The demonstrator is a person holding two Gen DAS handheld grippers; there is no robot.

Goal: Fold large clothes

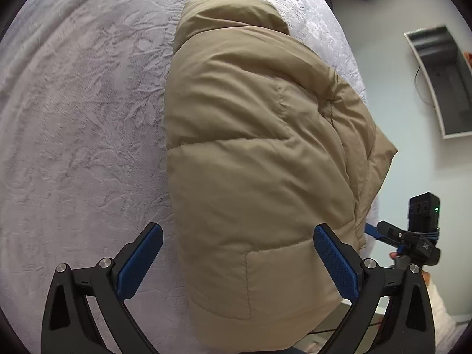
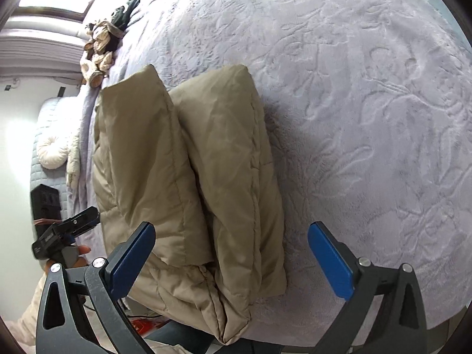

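Observation:
A tan puffer jacket lies folded into a thick bundle near the edge of a bed with a lavender embossed blanket. My left gripper is open and empty, hovering above the jacket's near end. In the right wrist view the jacket shows as two stacked padded folds. My right gripper is open and empty above the bundle's near edge. The right gripper also shows in the left wrist view beside the jacket. The left gripper also shows in the right wrist view, at the jacket's left side.
The blanket spreads wide to the right of the jacket. A patterned garment and a round cream cushion lie at the bed's far left. A dark tray-like unit sits on the floor beyond the bed edge.

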